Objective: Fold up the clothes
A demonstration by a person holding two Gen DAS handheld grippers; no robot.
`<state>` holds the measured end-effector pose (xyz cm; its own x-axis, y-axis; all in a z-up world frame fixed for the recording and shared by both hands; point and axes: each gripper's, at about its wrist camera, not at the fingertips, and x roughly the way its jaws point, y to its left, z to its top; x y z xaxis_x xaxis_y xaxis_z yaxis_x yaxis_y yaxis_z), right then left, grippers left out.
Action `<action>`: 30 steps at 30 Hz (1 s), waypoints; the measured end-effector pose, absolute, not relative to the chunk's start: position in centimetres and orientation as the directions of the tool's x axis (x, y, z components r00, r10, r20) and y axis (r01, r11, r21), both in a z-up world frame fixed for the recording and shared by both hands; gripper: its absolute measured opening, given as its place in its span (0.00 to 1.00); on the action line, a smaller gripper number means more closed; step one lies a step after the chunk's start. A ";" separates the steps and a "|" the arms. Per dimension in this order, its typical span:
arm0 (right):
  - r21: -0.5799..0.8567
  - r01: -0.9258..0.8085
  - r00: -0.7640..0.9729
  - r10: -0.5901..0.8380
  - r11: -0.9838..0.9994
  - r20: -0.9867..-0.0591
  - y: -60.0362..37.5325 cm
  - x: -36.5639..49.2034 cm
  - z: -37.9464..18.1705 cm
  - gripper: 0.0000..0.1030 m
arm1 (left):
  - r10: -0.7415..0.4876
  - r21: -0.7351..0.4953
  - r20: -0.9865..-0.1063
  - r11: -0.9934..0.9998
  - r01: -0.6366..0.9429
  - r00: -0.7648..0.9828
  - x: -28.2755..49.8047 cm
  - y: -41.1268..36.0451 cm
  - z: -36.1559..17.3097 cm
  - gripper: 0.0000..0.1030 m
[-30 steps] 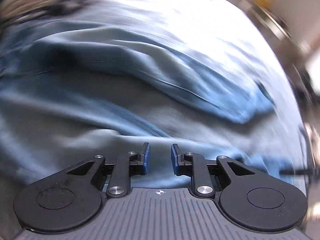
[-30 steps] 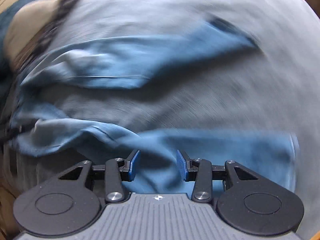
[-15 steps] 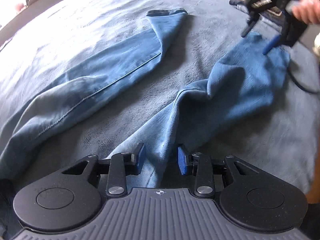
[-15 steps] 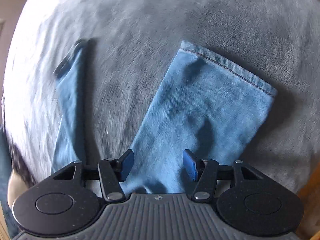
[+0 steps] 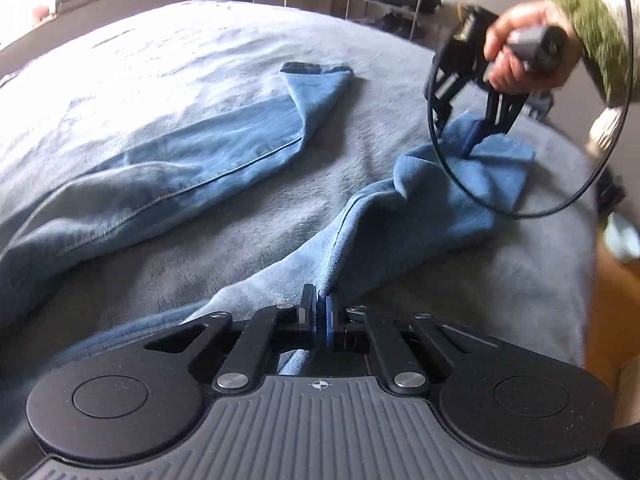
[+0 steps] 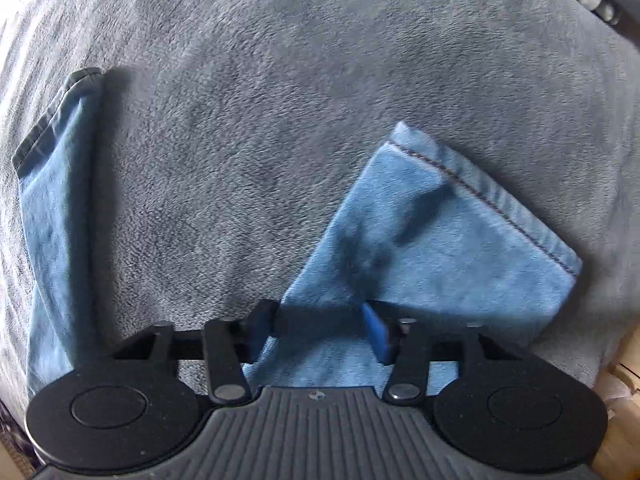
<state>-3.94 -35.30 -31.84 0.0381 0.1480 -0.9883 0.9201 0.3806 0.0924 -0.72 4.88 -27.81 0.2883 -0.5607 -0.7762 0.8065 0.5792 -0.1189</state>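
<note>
- My left gripper [image 5: 317, 312]: jaws nearly shut, pinching a ridge of the jeans [image 5: 224, 160] leg.
- My right gripper [image 6: 320, 330]: jaws wide apart, straddling the other cuff, not clamped.
- Jeans lie spread on the grey bed [image 6: 320, 60].

Daylight is coming in from the upper left of the left wrist view, washing out the bed [image 5: 132, 64] there. The hand [image 5: 516, 52] at upper right is smearing with motion blur. Fisheye bending is curving both views' edges. The jeans [image 6: 420, 236] are showing soft shadows.
</note>
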 end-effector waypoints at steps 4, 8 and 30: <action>0.173 0.913 0.129 0.140 0.370 -0.982 -34.6 -7.5 -29.8 0.03 | -0.583 -0.155 -0.761 0.587 0.794 0.283 -0.7 5.9 -27.0 0.01; 0.302 0.850 0.303 0.069 0.432 -0.950 -33.1 -9.8 -24.1 0.02 | -0.613 -0.202 -0.735 0.608 0.768 0.291 -0.2 7.1 -24.9 0.01; 0.341 0.926 0.340 0.034 0.162 -0.940 -34.6 -34.2 -29.6 0.22 | -0.421 -0.191 -0.905 0.523 0.831 0.057 -4.8 3.7 -31.0 0.08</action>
<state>-34.22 -34.58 -29.62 0.3400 0.0340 -0.9398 0.9260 0.1622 0.3409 -4.77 3.70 -30.96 0.0571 -0.4208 -0.9054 0.8306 0.5232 -0.1908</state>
